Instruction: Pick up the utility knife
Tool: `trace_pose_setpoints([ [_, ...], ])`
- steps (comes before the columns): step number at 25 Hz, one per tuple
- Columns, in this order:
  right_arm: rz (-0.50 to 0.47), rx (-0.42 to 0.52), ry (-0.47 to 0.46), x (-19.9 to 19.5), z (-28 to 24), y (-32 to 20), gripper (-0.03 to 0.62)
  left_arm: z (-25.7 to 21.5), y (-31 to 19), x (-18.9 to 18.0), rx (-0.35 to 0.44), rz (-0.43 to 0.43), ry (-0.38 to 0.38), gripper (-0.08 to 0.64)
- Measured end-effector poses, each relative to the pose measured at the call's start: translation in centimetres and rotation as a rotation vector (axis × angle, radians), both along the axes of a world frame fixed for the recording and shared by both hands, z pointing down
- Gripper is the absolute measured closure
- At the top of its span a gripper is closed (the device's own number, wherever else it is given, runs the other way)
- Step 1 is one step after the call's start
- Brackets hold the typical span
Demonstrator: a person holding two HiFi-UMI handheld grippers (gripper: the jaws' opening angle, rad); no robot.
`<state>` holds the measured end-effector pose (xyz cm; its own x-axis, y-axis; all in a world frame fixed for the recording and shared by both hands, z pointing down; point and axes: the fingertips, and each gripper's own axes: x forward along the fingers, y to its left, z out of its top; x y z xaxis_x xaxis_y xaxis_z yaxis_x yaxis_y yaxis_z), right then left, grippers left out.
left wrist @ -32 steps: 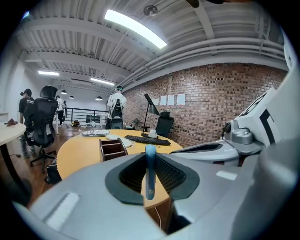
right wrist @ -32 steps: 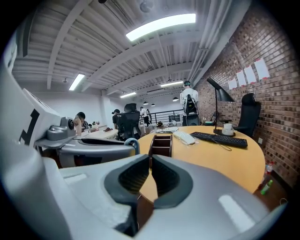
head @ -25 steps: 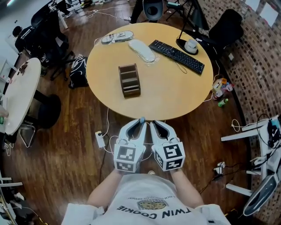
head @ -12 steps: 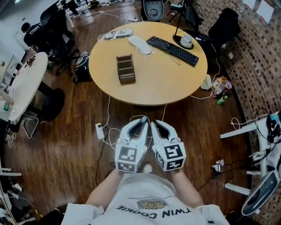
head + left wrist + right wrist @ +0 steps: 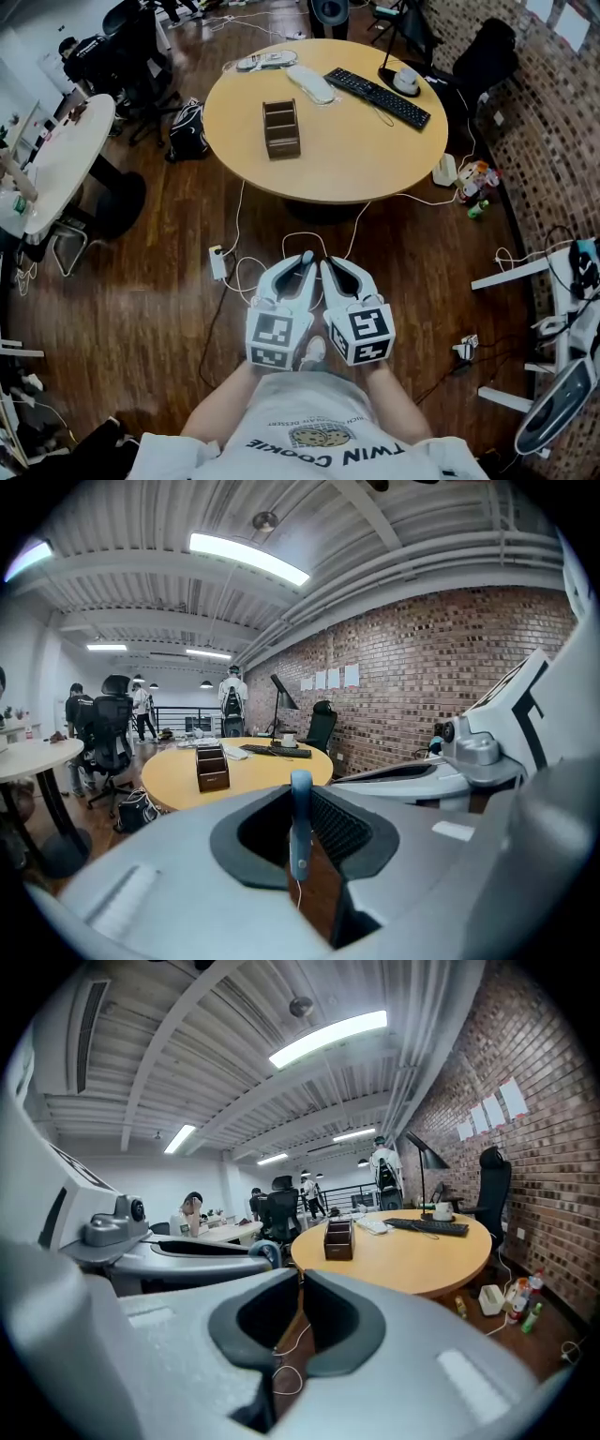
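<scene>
The left tongs pinch the utility knife, which stands upright between the pads with its blue handle rising past the tips. In the head view they sit low in the middle of the frame, and the knife's dark end pokes out ahead of them. The right tongs, just beside them on the right, have their tips pressed together with nothing between them. Only a thin slit lower down shows floor and white cable. Both are held out from the person's white shirt at the bottom edge, above the dark wooden floor. A big round yellow table fills the upper middle of the head view, well apart from the tongs. Part of a white table shows at the left edge, and a black office chair stands by the brick wall at the upper right. On the yellow table a black keyboard lies toward the far right side and a brown wooden box stands near the middle. A white power strip lies on the floor to the left of the tongs.
</scene>
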<state>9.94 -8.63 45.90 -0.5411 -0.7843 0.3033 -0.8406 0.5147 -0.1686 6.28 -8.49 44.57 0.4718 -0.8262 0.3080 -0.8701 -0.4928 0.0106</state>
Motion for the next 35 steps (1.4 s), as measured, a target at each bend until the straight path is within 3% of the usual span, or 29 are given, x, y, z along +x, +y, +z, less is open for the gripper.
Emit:
trace_pose_setpoints([
  [20, 0.05, 0.018, 0.071, -10.3, -0.2, 15.0, 0.577, 0.3, 14.7, -10.4, 0.003, 0.025, 0.036, 0.491],
  [35, 0.094, 0.024, 0.119, -13.7, -0.7, 23.0, 0.577, 0.1, 22.3, -13.7, -0.004, 0.055, 0.08, 0.491],
])
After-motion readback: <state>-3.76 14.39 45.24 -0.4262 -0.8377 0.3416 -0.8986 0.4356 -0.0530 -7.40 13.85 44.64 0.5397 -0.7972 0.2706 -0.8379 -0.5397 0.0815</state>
